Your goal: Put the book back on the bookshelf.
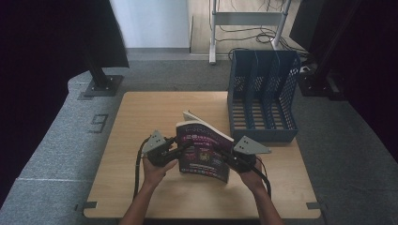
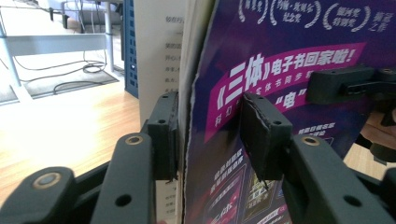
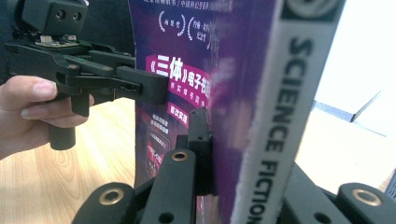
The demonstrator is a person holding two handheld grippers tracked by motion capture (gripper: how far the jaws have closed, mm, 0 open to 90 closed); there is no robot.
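Note:
A purple paperback book (image 1: 204, 150) stands upright on the wooden table (image 1: 141, 117), its pages fanned a little at the far side. My right gripper (image 1: 224, 157) is shut on its spine edge; in the right gripper view the pad presses the cover beside the "SCIENCE FICTION" spine (image 3: 275, 121). My left gripper (image 1: 185, 146) straddles the book's open edge. In the left gripper view its jaws stand either side of the book (image 2: 280, 60), the right pad off the cover, so it is open. A hand holds that left gripper (image 3: 140, 86).
A blue slotted file rack (image 1: 263, 93) stands at the table's back right, close behind the book. A black stand base (image 1: 101, 84) sits on the grey floor at the back left. A white frame (image 1: 213, 28) and cables lie beyond the table.

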